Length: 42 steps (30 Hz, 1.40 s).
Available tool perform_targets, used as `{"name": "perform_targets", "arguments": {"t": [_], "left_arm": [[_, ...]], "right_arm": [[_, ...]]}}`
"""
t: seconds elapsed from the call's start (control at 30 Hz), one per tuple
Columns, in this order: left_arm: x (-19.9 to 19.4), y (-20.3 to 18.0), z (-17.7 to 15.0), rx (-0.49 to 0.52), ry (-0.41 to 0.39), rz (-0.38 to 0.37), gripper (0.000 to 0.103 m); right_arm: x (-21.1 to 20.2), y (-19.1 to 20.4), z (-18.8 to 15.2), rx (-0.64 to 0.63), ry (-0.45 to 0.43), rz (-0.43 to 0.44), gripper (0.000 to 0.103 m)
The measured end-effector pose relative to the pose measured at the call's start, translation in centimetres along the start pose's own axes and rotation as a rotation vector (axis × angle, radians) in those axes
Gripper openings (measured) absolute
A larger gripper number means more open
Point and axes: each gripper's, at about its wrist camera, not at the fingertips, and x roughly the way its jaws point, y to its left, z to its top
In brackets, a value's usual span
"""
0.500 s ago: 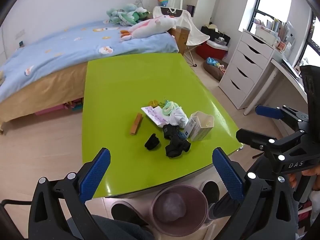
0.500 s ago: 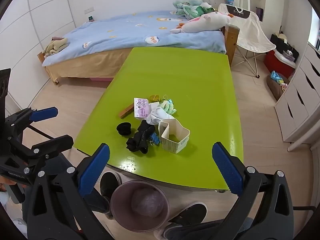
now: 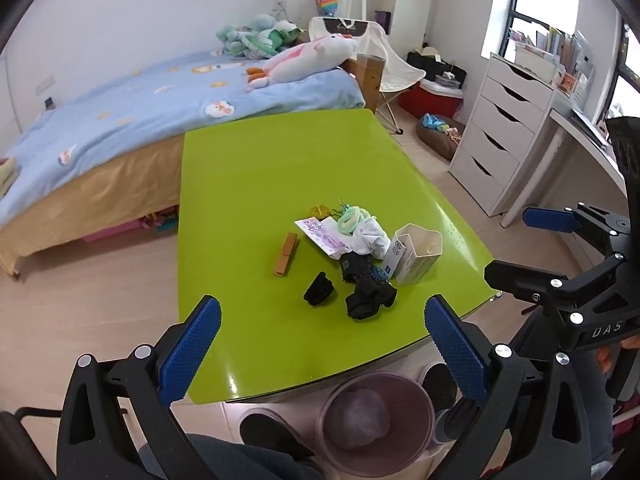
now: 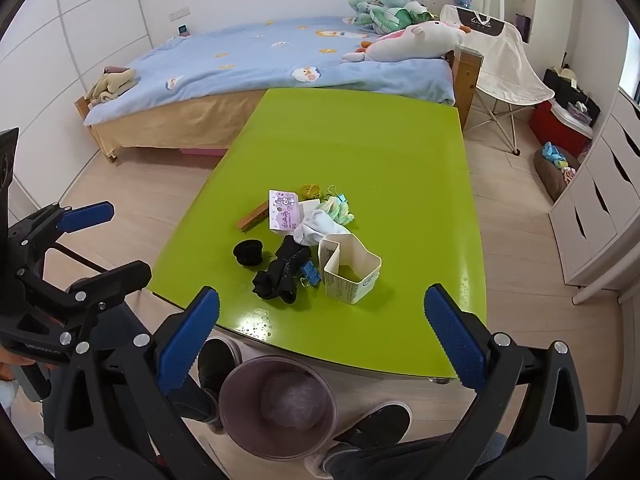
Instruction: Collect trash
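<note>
Your left gripper (image 3: 322,344) hangs with its blue pads spread wide and nothing between them; your right gripper (image 4: 322,336) is spread the same way, also holding nothing. Both sit just short of the near edge of the green worktop (image 3: 256,184). Ahead of them lies the trash pile: an open cream carton (image 4: 350,270), black socks (image 4: 282,270), a white cloth (image 4: 316,228), a wooden clothespin (image 3: 286,254) and a printed card (image 4: 284,210) (all bunched close together). Below the grippers, on the floor by your shoes, stands the pink bin (image 4: 276,406).
</note>
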Motion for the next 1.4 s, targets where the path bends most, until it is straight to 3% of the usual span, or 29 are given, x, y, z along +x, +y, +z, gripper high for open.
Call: {"name": "perform_targets", "arguments": {"t": [1.4], "left_arm": [[-0.2,0.1,-1.1,0.000,-0.002,0.001,0.098]], "right_arm": [[0.2,-0.3,-1.3,0.026,0.001,0.020,0.100]]}}
